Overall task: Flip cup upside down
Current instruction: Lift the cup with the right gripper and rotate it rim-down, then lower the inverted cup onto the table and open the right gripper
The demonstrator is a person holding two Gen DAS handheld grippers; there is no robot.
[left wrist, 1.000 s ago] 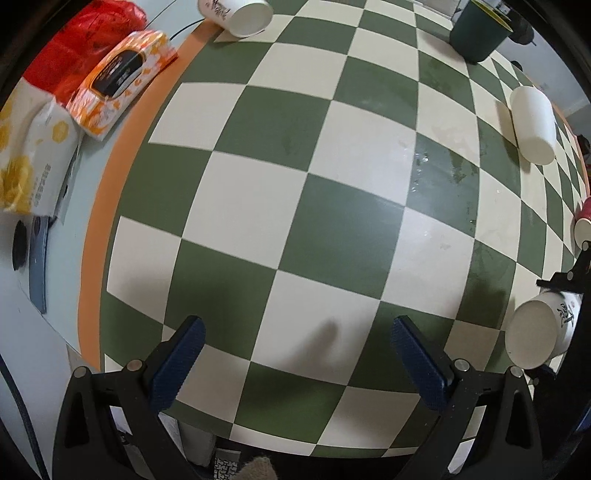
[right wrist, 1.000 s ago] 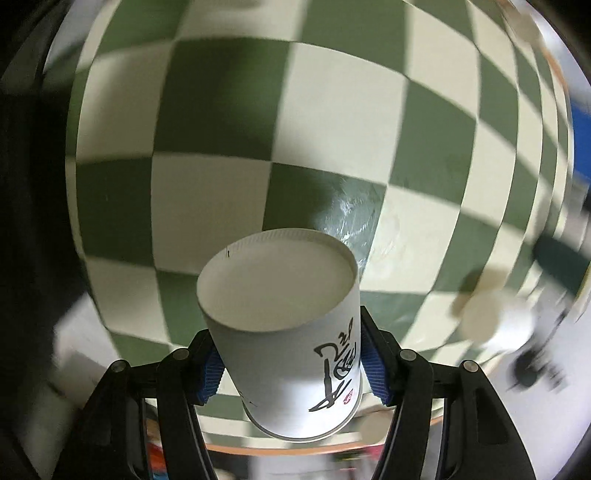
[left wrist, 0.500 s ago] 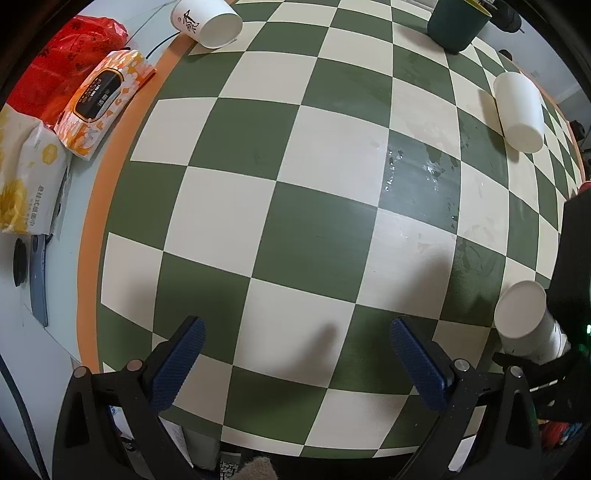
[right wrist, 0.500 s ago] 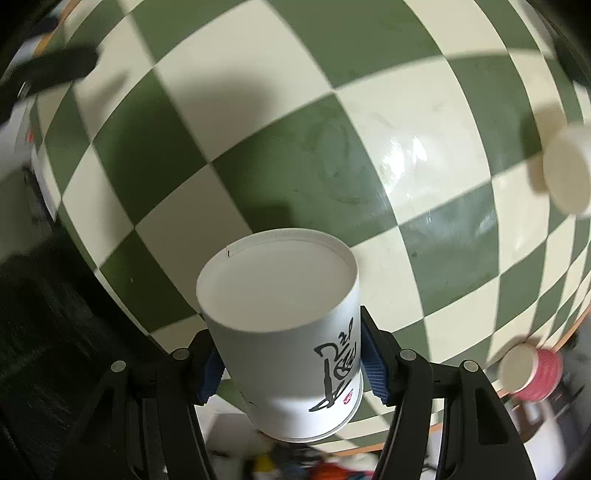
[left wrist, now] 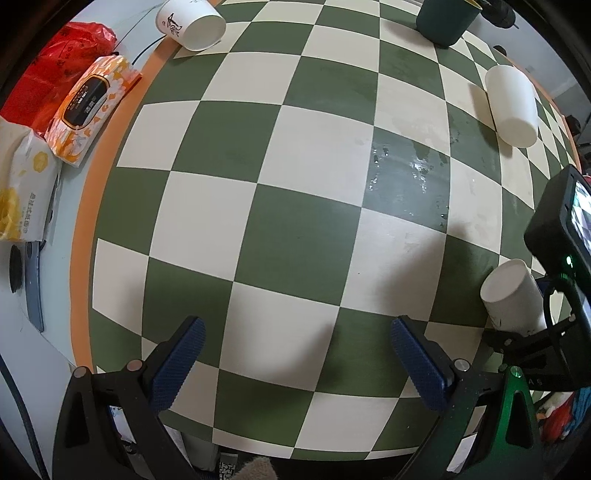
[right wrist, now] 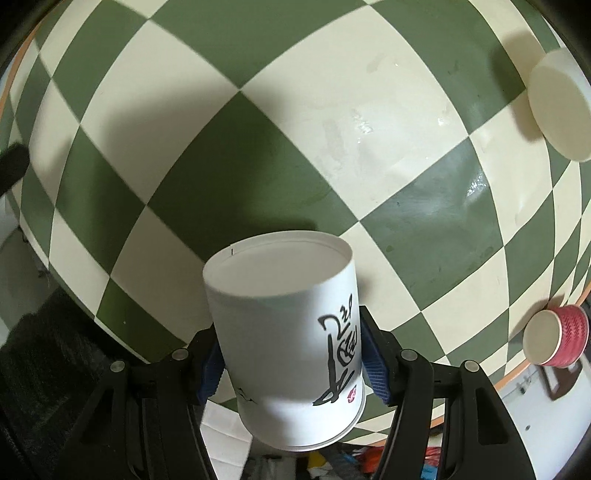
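Note:
My right gripper (right wrist: 291, 358) is shut on a white paper cup (right wrist: 284, 317) with black brush writing. Its closed base faces away from me toward the checkered tablecloth (right wrist: 258, 140), and its rim points back at the camera. The same cup (left wrist: 511, 299) shows at the right edge of the left wrist view, held above the cloth by the right gripper (left wrist: 532, 332). My left gripper (left wrist: 295, 354) is open and empty, hovering over the near part of the cloth.
A white cup (left wrist: 511, 105) lies on its side at the far right. Another printed white cup (left wrist: 190, 22) lies at the far left. A dark green cup (left wrist: 447, 18) stands at the back. Tissue packs (left wrist: 92, 107) and a red bag (left wrist: 70, 55) are left. A red cup (right wrist: 557, 341) lies near the table edge.
The right gripper has turned with the cup, so its base now faces the cloth, and has come lower and closer. The left gripper has drifted slightly nearer the table.

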